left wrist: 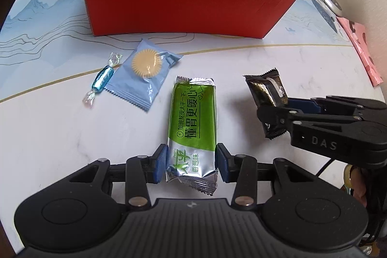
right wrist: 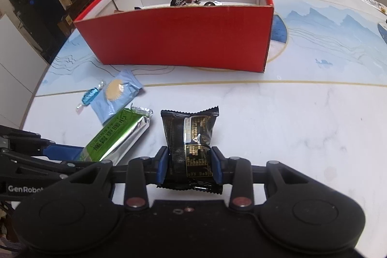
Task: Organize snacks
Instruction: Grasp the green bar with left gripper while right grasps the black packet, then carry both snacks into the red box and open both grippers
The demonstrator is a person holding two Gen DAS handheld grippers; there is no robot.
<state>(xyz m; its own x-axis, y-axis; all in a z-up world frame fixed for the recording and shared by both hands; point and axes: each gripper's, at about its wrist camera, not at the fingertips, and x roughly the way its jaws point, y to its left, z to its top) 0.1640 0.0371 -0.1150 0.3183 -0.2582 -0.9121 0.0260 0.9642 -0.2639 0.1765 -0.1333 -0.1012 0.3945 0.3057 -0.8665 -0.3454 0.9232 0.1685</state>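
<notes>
Lower centre, left wrist view: green cracker packet [left wrist: 192, 123], foil, light, crushable, slippery; clamped at its near silver end by the left gripper [left wrist: 191, 160]. Printed "懂胃更暖心", "香葱味", "Pacific". Lower centre, right wrist view: black snack packet [right wrist: 191, 149], soft, clamped at mid-body by the right gripper [right wrist: 189, 162]; lettering unreadable. Mid-left: blue biscuit packet [left wrist: 144, 75], blue candy [left wrist: 102, 79]. Upper frame: red box [left wrist: 179, 6], some snacks already inside.
</notes>
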